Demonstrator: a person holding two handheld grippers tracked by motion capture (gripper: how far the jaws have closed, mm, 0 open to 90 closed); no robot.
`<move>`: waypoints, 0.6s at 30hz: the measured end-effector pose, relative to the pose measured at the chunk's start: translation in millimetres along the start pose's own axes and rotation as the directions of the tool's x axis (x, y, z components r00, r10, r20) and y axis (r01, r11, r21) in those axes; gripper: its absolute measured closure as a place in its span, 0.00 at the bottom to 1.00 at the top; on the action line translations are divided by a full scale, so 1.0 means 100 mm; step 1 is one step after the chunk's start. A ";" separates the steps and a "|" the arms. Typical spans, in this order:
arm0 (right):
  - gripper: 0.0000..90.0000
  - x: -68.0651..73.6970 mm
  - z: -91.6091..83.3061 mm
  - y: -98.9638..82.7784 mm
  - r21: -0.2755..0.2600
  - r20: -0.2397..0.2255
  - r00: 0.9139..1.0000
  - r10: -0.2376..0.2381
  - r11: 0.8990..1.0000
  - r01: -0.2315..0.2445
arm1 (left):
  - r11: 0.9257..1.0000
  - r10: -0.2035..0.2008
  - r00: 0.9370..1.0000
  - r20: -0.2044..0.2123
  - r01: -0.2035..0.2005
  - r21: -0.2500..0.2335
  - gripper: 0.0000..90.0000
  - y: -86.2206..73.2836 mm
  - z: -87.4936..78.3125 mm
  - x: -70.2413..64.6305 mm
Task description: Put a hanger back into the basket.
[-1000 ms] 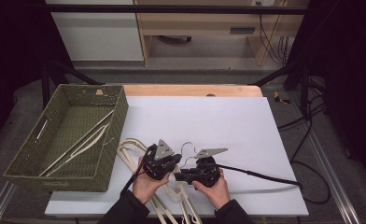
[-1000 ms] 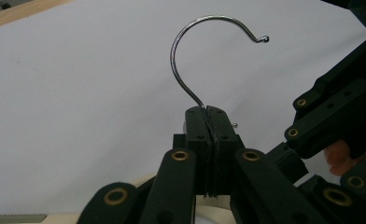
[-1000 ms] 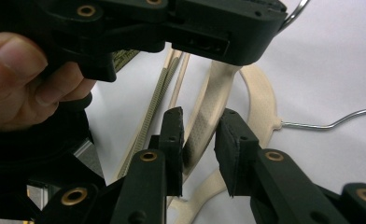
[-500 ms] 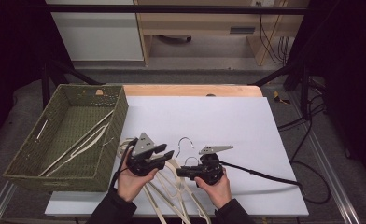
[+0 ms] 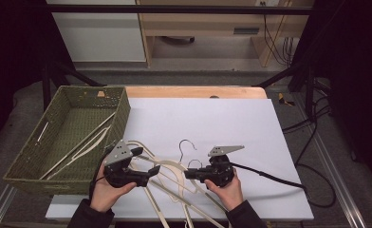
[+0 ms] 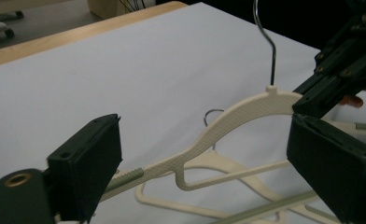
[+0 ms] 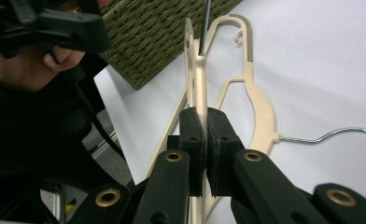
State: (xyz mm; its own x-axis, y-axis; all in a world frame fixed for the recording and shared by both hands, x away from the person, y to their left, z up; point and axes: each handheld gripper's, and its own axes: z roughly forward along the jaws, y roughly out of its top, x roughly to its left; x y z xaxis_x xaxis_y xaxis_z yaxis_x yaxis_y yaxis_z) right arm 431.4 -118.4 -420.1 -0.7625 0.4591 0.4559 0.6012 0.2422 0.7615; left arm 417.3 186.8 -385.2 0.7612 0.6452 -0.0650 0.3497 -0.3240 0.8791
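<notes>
Some way in, with hangers (image 5: 79, 147) already in the basket (image 5: 123, 111): pinches a cream hanger (image 5: 174, 167) above the table (image 5: 222, 123) in the right hand-held gripper (image 5: 189, 174), has just been opening the left hand-held gripper (image 5: 148, 161) wide around its arm, leaves a heap (image 5: 174, 197) to move.

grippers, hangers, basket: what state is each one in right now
left gripper: jaws open, just opened, hanger arm between them, not gripped
right gripper: shut on the lifted hanger
lifted hanger: raised off the table, hook up
other hangers: lying flat in a pile
basket: upright, holding hangers
</notes>
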 end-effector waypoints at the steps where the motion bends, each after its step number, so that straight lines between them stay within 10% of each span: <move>1: 0.97 0.01 -0.02 0.00 0.003 -0.003 1.000 -0.009 1.000 0.009 | 1.000 0.007 1.000 0.010 -0.007 0.003 0.10 0.00 0.01 -0.01; 18: 0.97 0.09 -0.11 0.03 0.041 -0.103 0.989 -0.110 0.993 0.115 | 0.977 0.147 0.977 0.155 -0.167 0.129 0.49 -0.05 0.38 -0.19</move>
State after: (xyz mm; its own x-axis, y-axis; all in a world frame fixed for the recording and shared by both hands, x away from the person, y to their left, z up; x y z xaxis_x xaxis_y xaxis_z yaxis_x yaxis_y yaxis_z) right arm 423.1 -123.2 -408.6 -0.8444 0.3396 0.4142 0.5191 0.3281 0.7892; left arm 421.9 149.9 -406.1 0.8795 0.4758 -0.0077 0.2849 -0.5137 0.8093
